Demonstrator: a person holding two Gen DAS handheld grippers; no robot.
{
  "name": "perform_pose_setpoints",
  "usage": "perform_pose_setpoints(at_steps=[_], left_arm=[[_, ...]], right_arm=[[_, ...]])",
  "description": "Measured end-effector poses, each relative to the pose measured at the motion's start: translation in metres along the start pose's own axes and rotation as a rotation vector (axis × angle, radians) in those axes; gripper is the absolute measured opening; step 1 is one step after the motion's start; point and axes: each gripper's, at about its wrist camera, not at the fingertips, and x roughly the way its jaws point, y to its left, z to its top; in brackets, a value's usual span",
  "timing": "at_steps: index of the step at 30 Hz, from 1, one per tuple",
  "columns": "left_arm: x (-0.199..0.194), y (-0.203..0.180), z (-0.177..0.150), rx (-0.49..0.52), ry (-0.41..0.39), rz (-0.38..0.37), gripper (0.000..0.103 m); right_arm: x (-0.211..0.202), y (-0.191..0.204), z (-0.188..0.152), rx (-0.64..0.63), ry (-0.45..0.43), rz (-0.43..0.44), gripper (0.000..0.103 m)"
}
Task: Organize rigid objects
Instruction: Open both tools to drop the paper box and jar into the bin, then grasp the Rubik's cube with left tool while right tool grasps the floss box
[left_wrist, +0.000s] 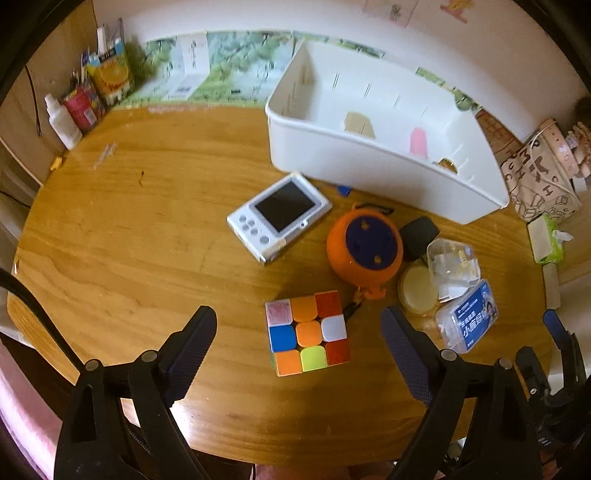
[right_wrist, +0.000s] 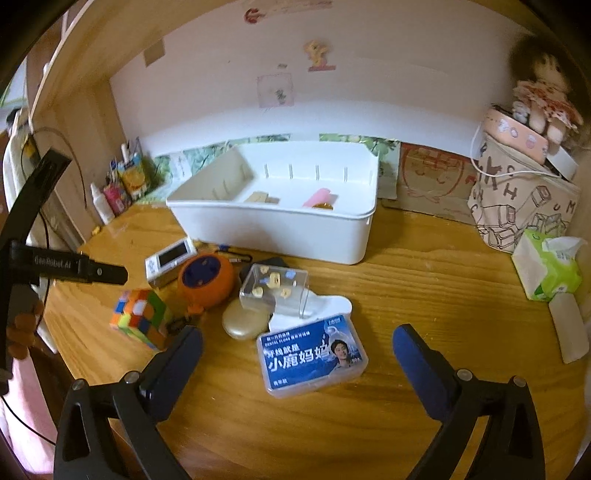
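The left gripper (left_wrist: 299, 339), its black jaws spread wide and empty, hangs over a multicoloured plastic puzzle cube (left_wrist: 307, 332) lying on the wooden tabletop (left_wrist: 129, 240) between the fingers; the cube looks light, stiff and smooth, best pinched across two flat opposite faces. The right gripper (right_wrist: 297, 354) is equally wide and empty over a clear plastic floss box with a blue label (right_wrist: 312, 360), probably slippery, in front of the white plastic bin (right_wrist: 280, 229).

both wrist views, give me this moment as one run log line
left gripper: open over puzzle cube | right gripper: open over floss box | white bin: few items inside
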Motion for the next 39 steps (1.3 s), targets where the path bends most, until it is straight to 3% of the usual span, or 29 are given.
perform_pose_setpoints(at_steps=[14,28,39], left_arm=[[0.045,0.004,0.001,-0.093,0.157,0.026,0.092],[0.074,0.018,-0.003,-0.180,0.254,0.004,0.090],[0.092,0.025,-0.002,-0.177,0.310,-0.024,0.066]], right_arm=[[0.041,0.001,-0.017,-0.165,0.077,-0.007,0.103],[0.078,-0.002,-0.020,-0.238,0.162,0.071,0.103],[0.098,0.000,-0.023,-0.258,0.206,0.082,0.103]])
